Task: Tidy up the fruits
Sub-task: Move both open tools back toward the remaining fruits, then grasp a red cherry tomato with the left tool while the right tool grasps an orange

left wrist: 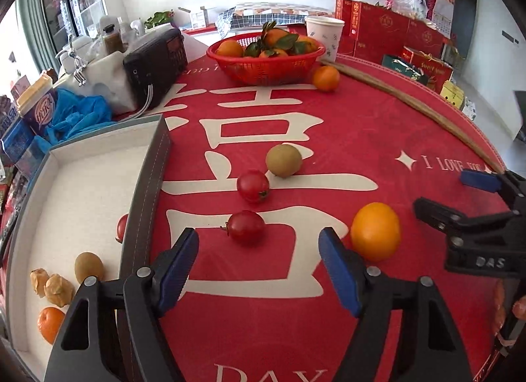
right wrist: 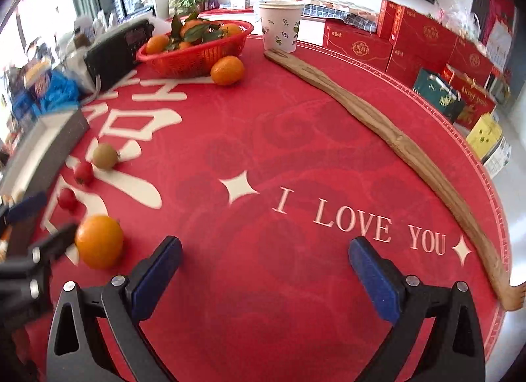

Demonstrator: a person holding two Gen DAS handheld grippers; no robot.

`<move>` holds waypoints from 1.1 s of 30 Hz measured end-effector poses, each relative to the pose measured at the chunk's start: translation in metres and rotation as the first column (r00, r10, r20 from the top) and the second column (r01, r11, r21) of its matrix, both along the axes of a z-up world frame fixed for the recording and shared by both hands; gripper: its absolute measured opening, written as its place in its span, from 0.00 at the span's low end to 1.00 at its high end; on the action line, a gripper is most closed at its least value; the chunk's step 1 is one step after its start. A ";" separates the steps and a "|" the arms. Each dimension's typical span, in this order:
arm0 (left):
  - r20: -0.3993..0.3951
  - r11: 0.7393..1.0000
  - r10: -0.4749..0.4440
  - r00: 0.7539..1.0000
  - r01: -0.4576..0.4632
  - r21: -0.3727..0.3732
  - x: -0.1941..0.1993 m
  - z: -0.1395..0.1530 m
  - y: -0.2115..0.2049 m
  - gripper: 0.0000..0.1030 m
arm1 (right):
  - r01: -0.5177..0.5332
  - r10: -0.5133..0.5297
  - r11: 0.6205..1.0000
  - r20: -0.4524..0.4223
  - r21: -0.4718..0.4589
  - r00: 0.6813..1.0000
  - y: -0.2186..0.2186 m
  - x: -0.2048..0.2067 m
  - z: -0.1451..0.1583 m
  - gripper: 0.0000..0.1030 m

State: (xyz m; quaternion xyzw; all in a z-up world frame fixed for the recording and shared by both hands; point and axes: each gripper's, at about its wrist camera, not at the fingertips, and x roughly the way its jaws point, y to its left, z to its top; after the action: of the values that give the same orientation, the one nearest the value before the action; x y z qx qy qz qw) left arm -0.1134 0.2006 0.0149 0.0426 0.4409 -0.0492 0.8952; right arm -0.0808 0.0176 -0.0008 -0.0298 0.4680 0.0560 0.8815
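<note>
Nearest you, over the red-clothed bench (left wrist: 378, 138), your left tongs (left wrist: 259, 263) stand open with nothing between the pads, and the closest cherry tomato (left wrist: 246, 227) lies just beyond their gap. Your right tongs (right wrist: 265, 270) are open too, empty, over bare cloth near the printed lettering.

Just right of the left tongs sits the large orange (left wrist: 375, 231), loose on the bench. A little farther lie a second tomato (left wrist: 252, 185) and, touching or nearly touching it, a brown kiwi (left wrist: 283, 160).

Along the bench's left edge stands the white-lined box (left wrist: 154, 165). It already holds a kiwi (left wrist: 88, 267), a small mandarin (left wrist: 50, 323) and two pale, papery fruits (left wrist: 52, 286); a red fruit (left wrist: 122, 227) shows partly behind its wall, and you cannot tell which side it is on.

Toward the far edge, the red basket (left wrist: 266, 69) holds leafy mandarins, with one stray mandarin (left wrist: 325, 78) beside it.

By my reading you are partway through: some fruit is boxed, and at least four or five pieces are left loose on the bench.
</note>
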 end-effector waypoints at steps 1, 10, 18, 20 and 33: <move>-0.016 1.000 -0.001 1.000 0.001 -0.007 0.003 -0.003 0.001 0.71 | -0.004 0.004 1.000 0.004 0.004 1.000 -0.001 -0.002 0.000 0.99; -0.030 0.999 -0.013 0.999 0.012 -0.040 0.011 0.000 -0.004 0.52 | -0.030 0.030 1.000 0.015 0.004 0.999 -0.005 -0.003 -0.001 0.99; -0.001 0.999 0.000 1.000 0.000 -0.042 0.013 -0.002 -0.005 0.54 | -0.092 0.092 0.996 0.011 0.011 0.996 -0.001 -0.012 0.001 0.99; 0.009 0.999 -0.003 1.000 0.003 -0.044 0.013 -0.002 -0.005 0.53 | -0.137 0.136 0.990 0.013 0.018 0.991 0.005 -0.018 0.001 0.99; 0.034 0.996 0.073 0.997 -0.071 -0.058 -0.022 -0.002 0.019 0.22 | -0.313 0.313 0.950 0.025 0.003 0.949 0.063 -0.026 -0.001 0.99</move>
State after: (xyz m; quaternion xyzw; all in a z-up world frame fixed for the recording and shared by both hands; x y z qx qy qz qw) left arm -0.1350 0.2198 0.0125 0.0021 0.4243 -0.0288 0.9051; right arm -0.1068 0.0810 -0.0022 -0.1014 0.4466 0.1963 0.8670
